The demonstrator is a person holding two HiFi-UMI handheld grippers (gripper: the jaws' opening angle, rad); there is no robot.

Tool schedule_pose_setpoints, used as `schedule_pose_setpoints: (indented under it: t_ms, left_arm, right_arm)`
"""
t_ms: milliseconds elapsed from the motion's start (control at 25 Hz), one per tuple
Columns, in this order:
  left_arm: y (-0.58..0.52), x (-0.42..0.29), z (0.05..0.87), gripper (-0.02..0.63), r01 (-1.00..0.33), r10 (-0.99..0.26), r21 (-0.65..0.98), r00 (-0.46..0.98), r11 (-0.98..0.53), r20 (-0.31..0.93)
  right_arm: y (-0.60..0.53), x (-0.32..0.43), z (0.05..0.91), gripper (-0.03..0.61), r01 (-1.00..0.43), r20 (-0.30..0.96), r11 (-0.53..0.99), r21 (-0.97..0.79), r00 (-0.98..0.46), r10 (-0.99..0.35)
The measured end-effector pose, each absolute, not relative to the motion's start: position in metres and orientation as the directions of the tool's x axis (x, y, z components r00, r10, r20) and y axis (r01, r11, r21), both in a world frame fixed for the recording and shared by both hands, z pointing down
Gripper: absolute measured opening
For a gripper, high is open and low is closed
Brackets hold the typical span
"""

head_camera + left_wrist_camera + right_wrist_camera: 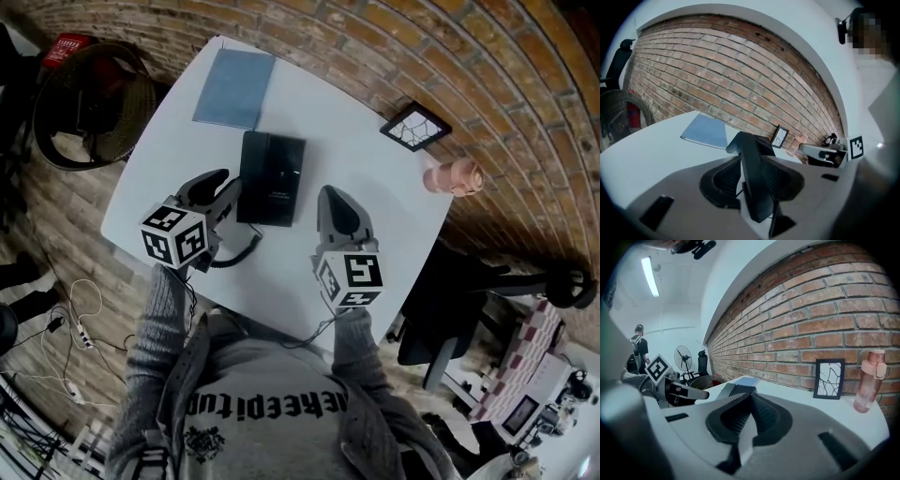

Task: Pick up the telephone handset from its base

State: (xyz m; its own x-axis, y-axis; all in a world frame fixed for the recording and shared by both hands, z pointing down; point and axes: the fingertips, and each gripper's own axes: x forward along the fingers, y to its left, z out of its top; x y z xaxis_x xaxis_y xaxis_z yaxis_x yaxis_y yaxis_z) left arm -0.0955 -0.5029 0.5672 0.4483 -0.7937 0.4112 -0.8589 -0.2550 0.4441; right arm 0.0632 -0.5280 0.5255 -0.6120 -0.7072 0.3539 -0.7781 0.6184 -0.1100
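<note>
Black telephone base (272, 178) on a white table (375, 187). Head view: we log the left gripper (220, 180) at the base's left edge and the right gripper (334, 195) just right of the base, apart from it. Left gripper view: handset (755, 173) between widely parted jaws, a gap showing at the left pad, the handset's far end reaching the base. Right gripper view: jaws narrowed to meet at the tips, nothing between them; the base lies beyond, to the left.
</note>
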Motion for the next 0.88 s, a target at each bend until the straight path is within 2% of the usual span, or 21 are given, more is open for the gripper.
schedule_pose_setpoints:
  t_ms: [320,880]
  left_arm:
    - [-0.517,-0.085,0.589,0.141,-0.801,-0.731,0.53,0.534,-0.278,0.425]
    - [-0.525,-0.07,0.606,0.148,-0.755,-0.664,0.572,0.61,-0.32,0.432]
  right_arm:
    - [-0.531,0.064,0.533,0.005,-0.773,0.364,0.623,-0.123,-0.619,-0.696]
    - [-0.537,0.064,0.543,0.005,-0.762,0.379,0.634,-0.13,-0.629,-0.678]
